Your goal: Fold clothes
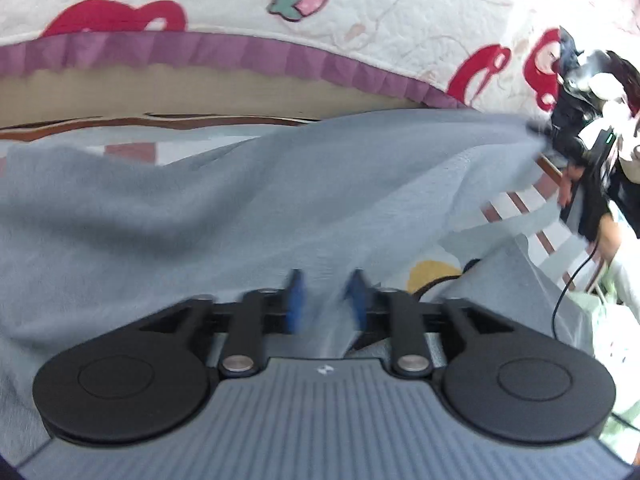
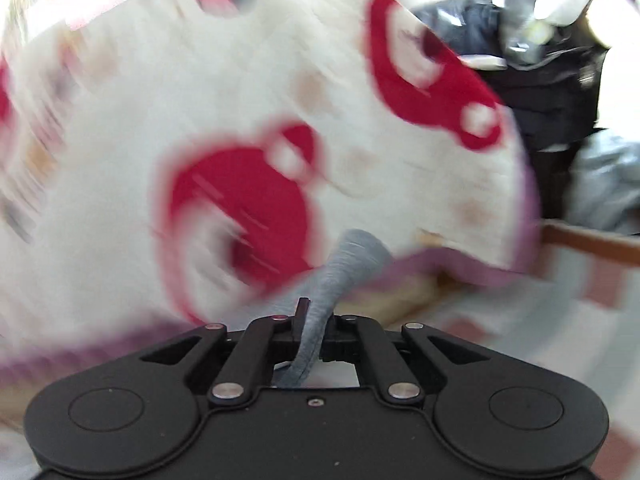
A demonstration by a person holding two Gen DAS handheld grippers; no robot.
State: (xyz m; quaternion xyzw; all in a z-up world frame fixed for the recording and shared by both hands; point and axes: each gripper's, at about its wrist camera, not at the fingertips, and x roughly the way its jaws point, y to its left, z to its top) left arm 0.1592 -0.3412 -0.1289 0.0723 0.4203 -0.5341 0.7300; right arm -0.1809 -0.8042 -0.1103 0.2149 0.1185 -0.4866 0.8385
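A grey-blue garment [image 1: 224, 208] is stretched in the air across the left wrist view, over the bed. My left gripper [image 1: 326, 300] with blue pads grips a fold of it between its jaws. The cloth runs up to the right to my right gripper [image 1: 538, 128], seen small and blurred at its far corner. In the right wrist view my right gripper [image 2: 316, 320] is shut on a bunched strip of the grey garment [image 2: 352, 256], which sticks out beyond the fingertips. That view is blurred by motion.
A white quilt with red shapes, a strawberry print and a purple ruffled edge [image 1: 240, 56] lies behind. A striped patterned sheet [image 1: 516, 208] lies below. Dark clothes and bags [image 2: 552, 92] are piled at the right. A black cable [image 1: 576, 276] hangs at the right.
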